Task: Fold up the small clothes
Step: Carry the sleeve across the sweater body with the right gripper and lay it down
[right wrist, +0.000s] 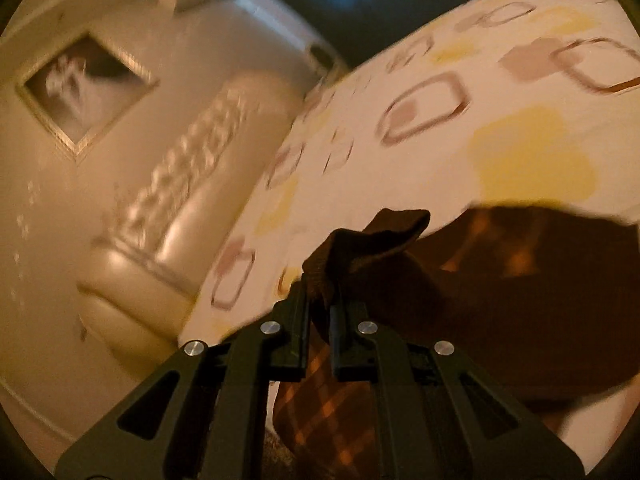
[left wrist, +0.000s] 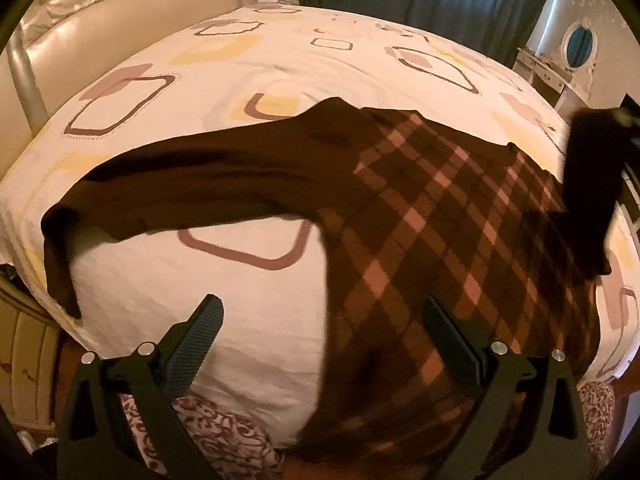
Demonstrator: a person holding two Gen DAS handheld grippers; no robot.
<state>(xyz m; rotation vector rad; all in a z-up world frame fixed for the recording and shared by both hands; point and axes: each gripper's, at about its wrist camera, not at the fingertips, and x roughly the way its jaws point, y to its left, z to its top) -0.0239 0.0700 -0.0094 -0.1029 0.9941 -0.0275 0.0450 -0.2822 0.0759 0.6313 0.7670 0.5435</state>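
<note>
Bedding printed with brown and yellow rounded squares covered the bed (left wrist: 280,60), with a padded headboard (left wrist: 120,4) at the far left. 1 brown sweater (left wrist: 440,216) with an argyle front lay spread across the bed, 1 sleeve reaching toward the left edge. Left gripper (left wrist: 324,328) hovered above its hem, jaws spread and holding nothing. Right gripper (right wrist: 320,308) had its jaws pinching a fold of the sweater's ribbed edge. Motion blur obscured most of the right view. No legible writing appeared.
</note>
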